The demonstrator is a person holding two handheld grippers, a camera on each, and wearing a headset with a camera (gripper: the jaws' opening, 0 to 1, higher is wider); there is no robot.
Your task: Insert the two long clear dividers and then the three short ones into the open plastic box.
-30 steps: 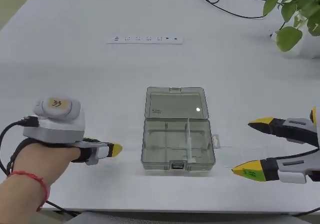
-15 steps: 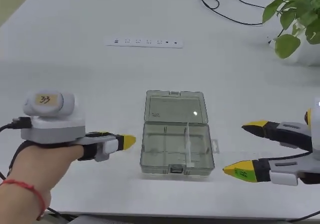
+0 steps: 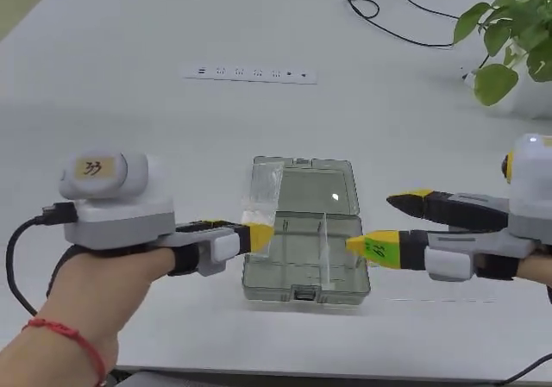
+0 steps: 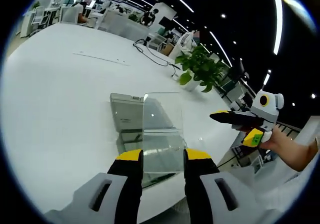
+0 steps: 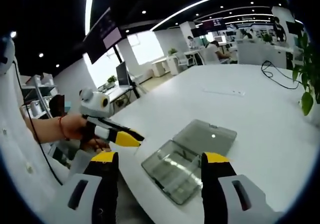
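Note:
The open clear plastic box (image 3: 285, 271) lies at the table's front, its lid (image 3: 304, 183) flat behind it. One clear divider (image 3: 325, 247) stands upright inside, right of the middle. My left gripper (image 3: 259, 234) is at the box's left edge, shut on a clear divider (image 3: 261, 199) that rises from its yellow tips. In the left gripper view that divider (image 4: 161, 134) stands between the jaws of my left gripper (image 4: 161, 159), with the box (image 4: 127, 115) behind. My right gripper (image 3: 384, 223) is open at the box's right edge, holding nothing. In the right gripper view my right gripper (image 5: 160, 159) brackets the box (image 5: 187, 156).
A white power strip (image 3: 250, 72) lies at the back of the table. A potted plant (image 3: 509, 34) stands at the back right, with a black cable (image 3: 388, 16) beside it. The other gripper (image 4: 240, 120) enters the left gripper view from the right.
My left gripper has moved right to the box's left edge, and a clear divider now shows in its jaws. My right gripper has moved left to the box's right edge, still open.

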